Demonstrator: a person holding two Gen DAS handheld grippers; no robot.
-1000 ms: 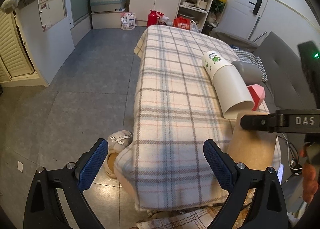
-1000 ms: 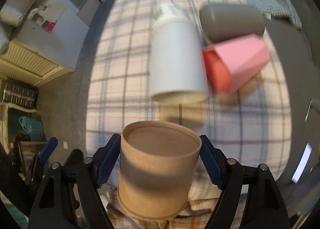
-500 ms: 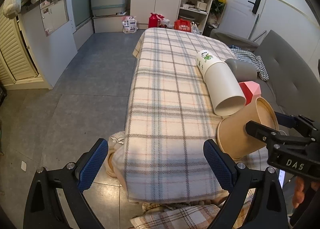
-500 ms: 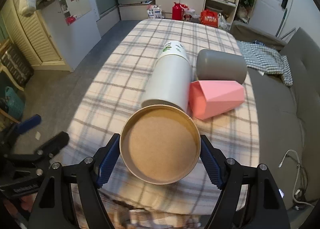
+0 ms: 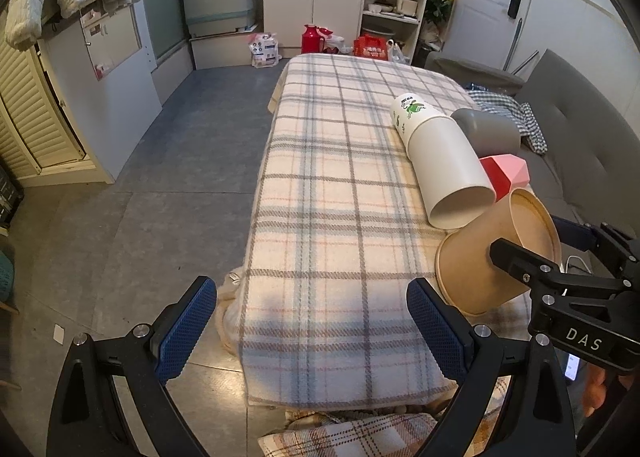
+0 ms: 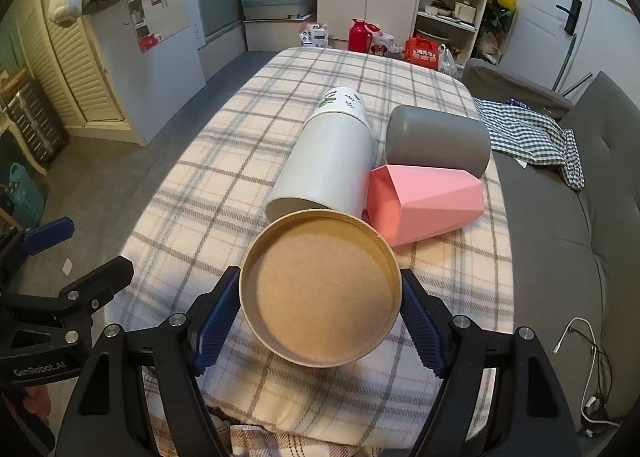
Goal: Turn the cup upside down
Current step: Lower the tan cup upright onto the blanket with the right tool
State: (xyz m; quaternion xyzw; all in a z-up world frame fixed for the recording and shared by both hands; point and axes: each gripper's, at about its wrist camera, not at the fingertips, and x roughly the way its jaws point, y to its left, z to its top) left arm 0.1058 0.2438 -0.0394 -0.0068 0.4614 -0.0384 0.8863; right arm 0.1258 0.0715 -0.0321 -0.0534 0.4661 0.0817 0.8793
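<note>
My right gripper (image 6: 320, 321) is shut on a brown paper cup (image 6: 320, 293), both blue pads against its sides. The cup lies tilted sideways, its recessed bottom facing the right wrist camera. In the left wrist view the same cup (image 5: 480, 261) hangs over the near right part of the plaid-covered table (image 5: 340, 217), its rim end lower left. My left gripper (image 5: 312, 317) is open and empty, off the table's near edge, left of the cup.
Beyond the brown cup lie a white cup (image 6: 324, 165) on its side, a pink faceted cup (image 6: 424, 201) and a grey cup (image 6: 436, 141). A grey sofa (image 6: 560, 237) runs along the table's right side. Floor lies to the left.
My right gripper has turned the brown cup from upright to lying sideways, bottom toward its camera. Over the last half second it barely moved. The left gripper has drawn back slightly.
</note>
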